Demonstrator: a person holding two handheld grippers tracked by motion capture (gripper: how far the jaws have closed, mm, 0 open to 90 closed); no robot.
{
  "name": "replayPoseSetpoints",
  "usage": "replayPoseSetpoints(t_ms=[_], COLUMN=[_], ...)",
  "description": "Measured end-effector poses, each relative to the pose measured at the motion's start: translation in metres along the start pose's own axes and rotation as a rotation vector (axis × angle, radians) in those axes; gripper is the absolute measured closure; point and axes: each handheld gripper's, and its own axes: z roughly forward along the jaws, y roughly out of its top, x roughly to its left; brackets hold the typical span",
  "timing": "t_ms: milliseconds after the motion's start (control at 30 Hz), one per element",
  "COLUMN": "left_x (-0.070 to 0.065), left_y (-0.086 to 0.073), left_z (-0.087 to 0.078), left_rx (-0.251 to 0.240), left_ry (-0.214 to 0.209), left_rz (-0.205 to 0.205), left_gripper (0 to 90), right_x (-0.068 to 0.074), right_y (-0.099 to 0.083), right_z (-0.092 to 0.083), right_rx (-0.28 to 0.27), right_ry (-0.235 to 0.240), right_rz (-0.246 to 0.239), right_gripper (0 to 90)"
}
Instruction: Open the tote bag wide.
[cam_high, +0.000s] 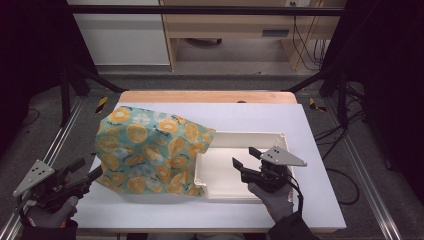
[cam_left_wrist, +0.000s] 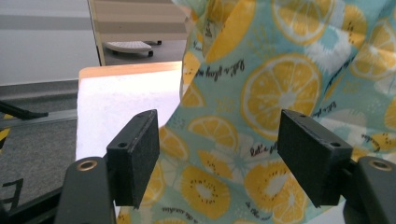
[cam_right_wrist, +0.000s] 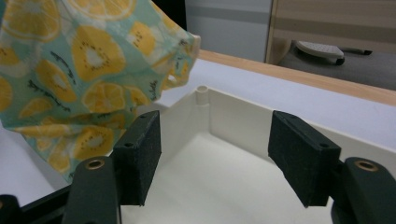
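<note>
A lemon-print cloth (cam_high: 150, 150) is seen heaped toward the left edge of the table (cam_high: 320, 200), its right side draped over the left wall of a shallow white tray (cam_high: 240, 140). The left gripper (cam_high: 86, 176) is held wide open at the cloth's near-left hem, nothing between the jaws. The right gripper (cam_high: 245, 156) is held wide open over the tray floor, also empty. The cloth is judged light, limp and easily bunched; a hem or corner fold is best pinched, since a loose single layer may slide from the pads.
</note>
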Motion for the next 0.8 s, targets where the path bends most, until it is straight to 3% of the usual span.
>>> replayPoseSetpoints(t_ms=[333,800], left_x=[-0.003,-0.018], left_y=[0.020,0.042], left_z=[0.000,0.009], left_rx=[-0.031,-0.046], left_ry=[-0.006,-0.041], left_rz=[0.009,0.035], left_gripper=[30.2,34.6], right_x=[0.018,0.051], right_y=[0.024,0.049], right_z=[0.013,0.035], right_rx=[-0.030,-0.044], right_ry=[0.061,0.161], right_rz=[-0.026,-0.031], right_gripper=[37.1,42.5])
